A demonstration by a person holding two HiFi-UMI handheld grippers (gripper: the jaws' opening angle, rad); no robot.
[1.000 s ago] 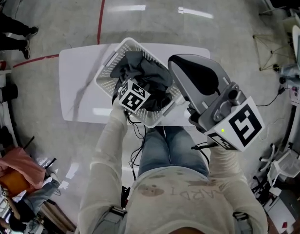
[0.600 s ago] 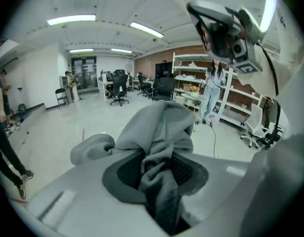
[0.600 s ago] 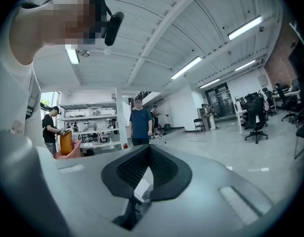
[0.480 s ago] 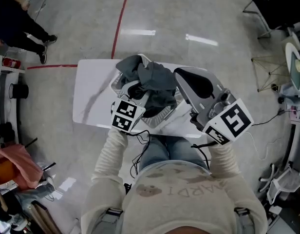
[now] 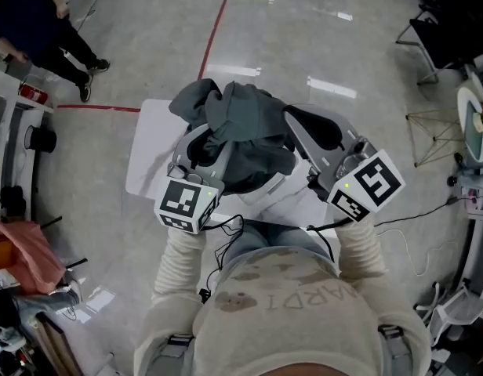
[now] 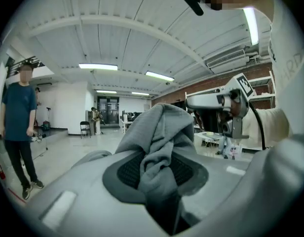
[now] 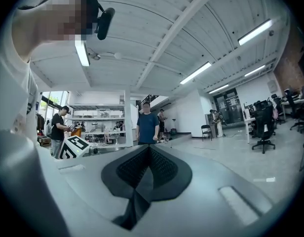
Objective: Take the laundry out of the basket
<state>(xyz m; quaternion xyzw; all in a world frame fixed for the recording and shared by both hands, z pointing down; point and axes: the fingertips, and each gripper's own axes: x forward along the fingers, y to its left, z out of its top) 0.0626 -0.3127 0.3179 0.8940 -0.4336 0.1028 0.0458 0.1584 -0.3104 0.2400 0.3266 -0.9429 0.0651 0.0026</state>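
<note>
Lifted higher than a moment earlier, the crumpled dark grey cloth garment (image 5: 245, 128) hung clamped in the left gripper (image 5: 201, 143) over the white table (image 5: 147, 163), just left of the right gripper (image 5: 300, 128), which was closed and empty.

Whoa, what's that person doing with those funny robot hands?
A person holds a claw tool in each hand and is doing laundry. The left claw is pinched shut on a grey piece of clothing and holds it up in a bunch above the white table. The right claw is shut with nothing in it, held up just beside the clothing.
</note>
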